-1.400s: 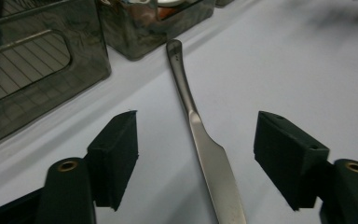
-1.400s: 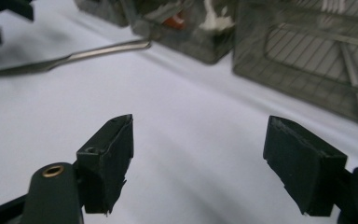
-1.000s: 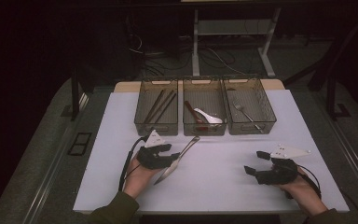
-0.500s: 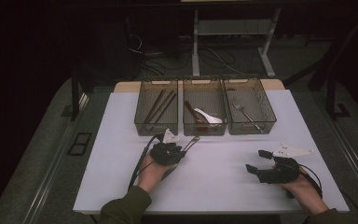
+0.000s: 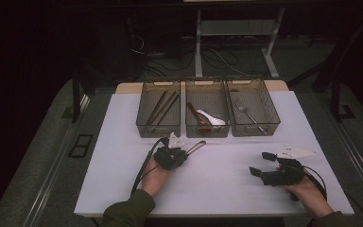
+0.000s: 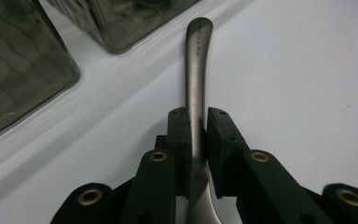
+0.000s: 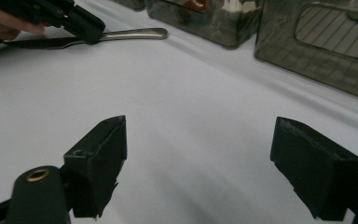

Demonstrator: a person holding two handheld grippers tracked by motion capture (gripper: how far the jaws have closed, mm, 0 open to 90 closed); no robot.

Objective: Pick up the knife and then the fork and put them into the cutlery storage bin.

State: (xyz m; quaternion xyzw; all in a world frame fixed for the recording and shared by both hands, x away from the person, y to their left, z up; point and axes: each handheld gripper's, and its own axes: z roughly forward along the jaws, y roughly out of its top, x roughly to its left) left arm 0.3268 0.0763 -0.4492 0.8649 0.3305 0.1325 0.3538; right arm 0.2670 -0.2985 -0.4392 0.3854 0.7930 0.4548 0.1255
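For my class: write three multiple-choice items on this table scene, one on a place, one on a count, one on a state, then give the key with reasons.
1. Where does the metal utensil lie?
A. on the white table
B. in a bin
C. on the floor

2. How many mesh bins stand in the row?
A. two
B. three
C. five

3. How stands the right gripper?
A. shut on a fork
B. open
C. shut on nothing

Key: 1 A, it lies before the bins, clamped by the left gripper, whose jaws have just been closing. 2 B, three side by side. 3 B, jaws wide apart over bare table.

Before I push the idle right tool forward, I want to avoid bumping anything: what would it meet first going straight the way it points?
Bare white table first. Farther on, probably the smoky bins; depth is unclear. The right tool is open with nothing between its pads.
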